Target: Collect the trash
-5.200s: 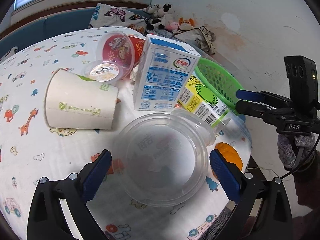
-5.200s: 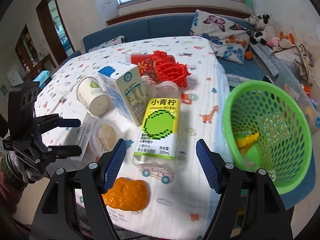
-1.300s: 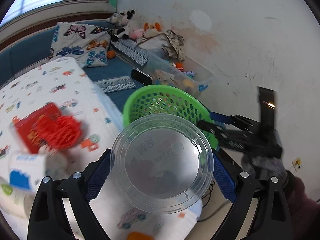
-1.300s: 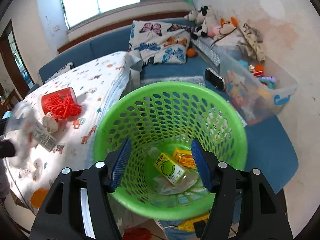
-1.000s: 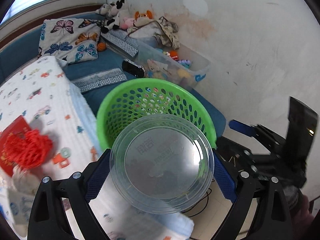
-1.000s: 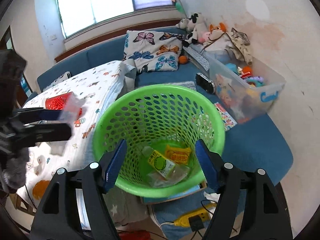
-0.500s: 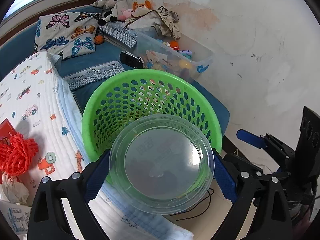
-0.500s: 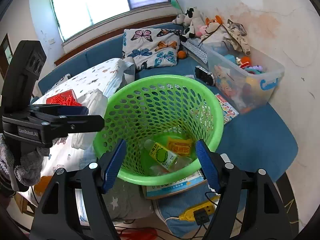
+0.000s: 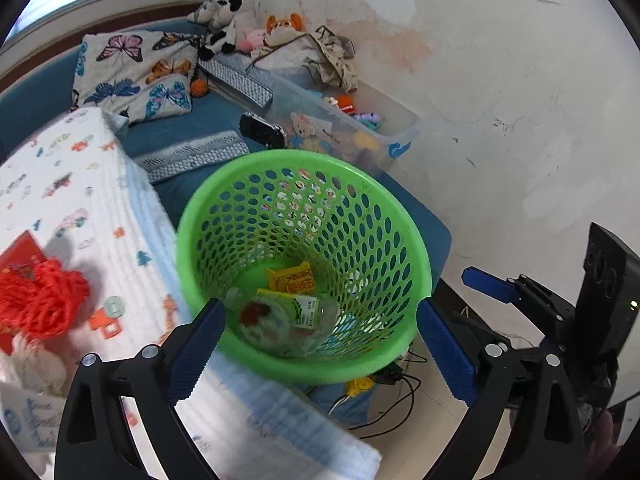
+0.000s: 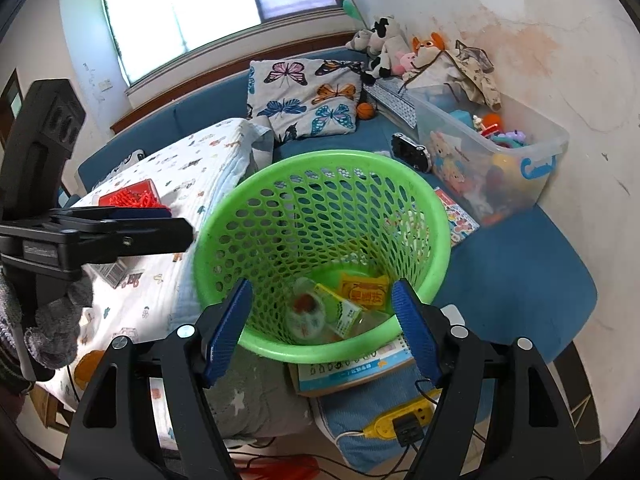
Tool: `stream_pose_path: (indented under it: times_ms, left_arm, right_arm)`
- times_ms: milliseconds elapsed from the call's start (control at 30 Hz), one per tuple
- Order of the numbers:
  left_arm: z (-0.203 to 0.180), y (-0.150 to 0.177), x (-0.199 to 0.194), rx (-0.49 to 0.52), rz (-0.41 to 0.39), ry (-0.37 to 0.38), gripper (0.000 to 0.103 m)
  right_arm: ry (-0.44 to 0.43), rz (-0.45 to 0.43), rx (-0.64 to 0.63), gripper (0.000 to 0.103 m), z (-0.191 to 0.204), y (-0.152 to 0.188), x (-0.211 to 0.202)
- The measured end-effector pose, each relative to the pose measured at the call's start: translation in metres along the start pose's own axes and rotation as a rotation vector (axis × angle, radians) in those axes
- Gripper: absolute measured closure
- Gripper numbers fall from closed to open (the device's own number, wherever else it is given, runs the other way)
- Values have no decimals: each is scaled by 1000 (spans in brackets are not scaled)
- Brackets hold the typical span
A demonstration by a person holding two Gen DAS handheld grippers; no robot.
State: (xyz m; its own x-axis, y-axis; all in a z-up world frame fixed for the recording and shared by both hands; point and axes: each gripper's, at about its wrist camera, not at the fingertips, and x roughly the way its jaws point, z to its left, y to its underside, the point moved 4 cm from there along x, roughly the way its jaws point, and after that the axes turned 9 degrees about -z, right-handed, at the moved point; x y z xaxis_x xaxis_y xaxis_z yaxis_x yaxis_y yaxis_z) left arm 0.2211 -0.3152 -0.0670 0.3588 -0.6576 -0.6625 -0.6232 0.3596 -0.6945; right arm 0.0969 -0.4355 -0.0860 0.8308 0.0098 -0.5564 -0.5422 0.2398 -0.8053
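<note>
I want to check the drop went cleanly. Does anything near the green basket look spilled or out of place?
Nothing stands out. The green basket stands upright, with the bottle, yellow packet and clear container inside it; both grippers are open.

The basket stands just right of the bed; a bottle and packet lie in it, a bin behind.

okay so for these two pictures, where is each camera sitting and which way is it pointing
Left wrist: on the left gripper, looking down into the green basket beside the bed; its open fingers frame the view, with the right gripper at right.
Right wrist: on the right gripper, looking down into the same basket; open fingers, with the left gripper and a gloved hand at left.
Shared: basket, bottle, yellow packet, toy bin.
</note>
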Motion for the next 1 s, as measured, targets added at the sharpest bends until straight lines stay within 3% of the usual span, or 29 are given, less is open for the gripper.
stream_pose_path:
  times_ms: [500,1000]
  left_arm:
    - [61,46,-114,-38,-103,-119,10]
    - [126,104,-180,-167,-160,-273,10]
  right_arm:
    - [-130,10,-84,28,73,7,-11]
    - [-350,136,-209,27,192,67,-10]
